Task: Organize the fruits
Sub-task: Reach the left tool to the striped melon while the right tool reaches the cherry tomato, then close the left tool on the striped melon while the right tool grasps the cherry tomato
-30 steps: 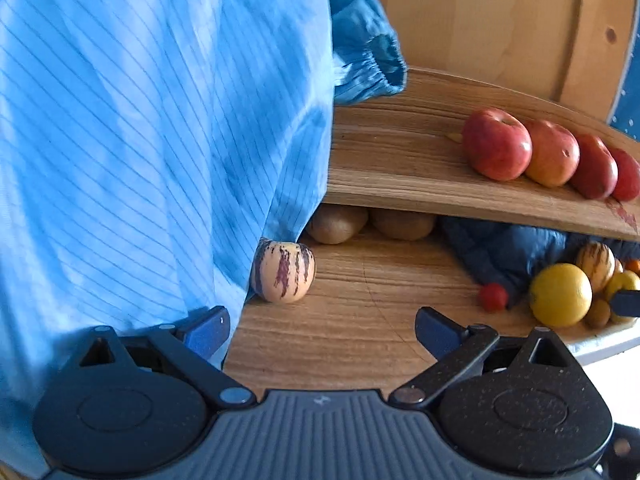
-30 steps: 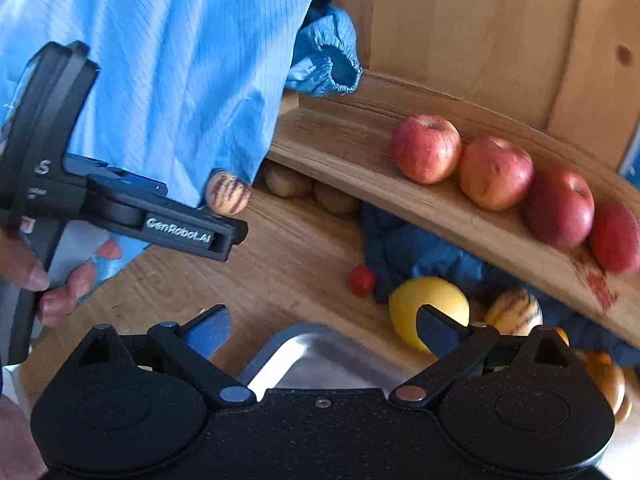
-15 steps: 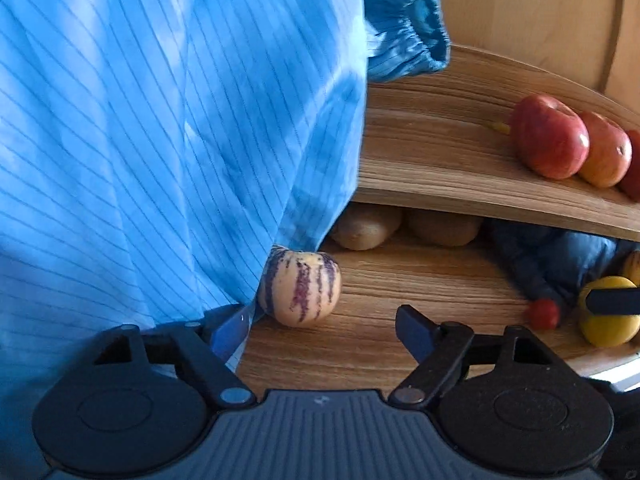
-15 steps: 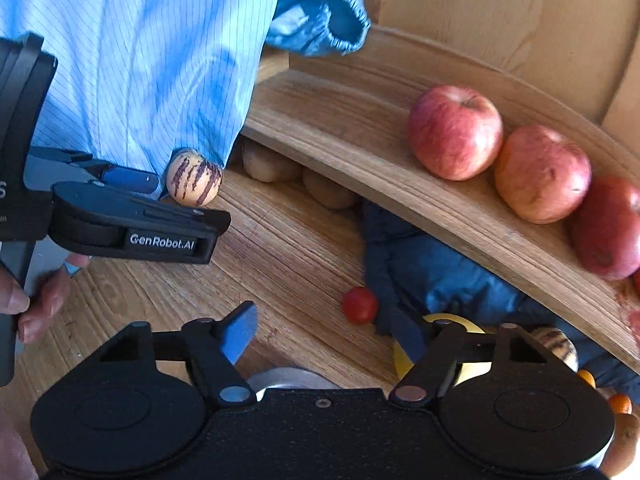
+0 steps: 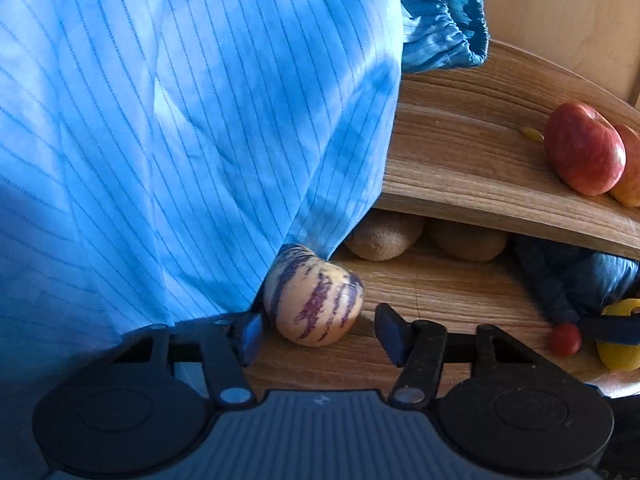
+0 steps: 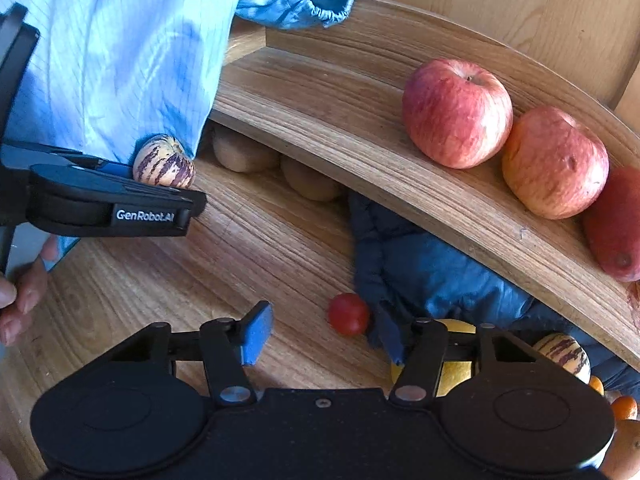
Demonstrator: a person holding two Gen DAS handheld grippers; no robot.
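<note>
A striped blue coat drapes over the wooden shelf holding red apples. Below, my left gripper stands wide open around the purple-striped melon, not yet clamped. My right gripper hangs open and empty by a cherry tomato.

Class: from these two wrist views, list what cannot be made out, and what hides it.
- Purple-striped cream melon: its left side, left view, behind the light blue striped garment.
- Round yellow fruit: mostly hidden, right view, behind the right gripper.
- Two brown kiwis: tops hidden under the curved wooden shelf.
</note>
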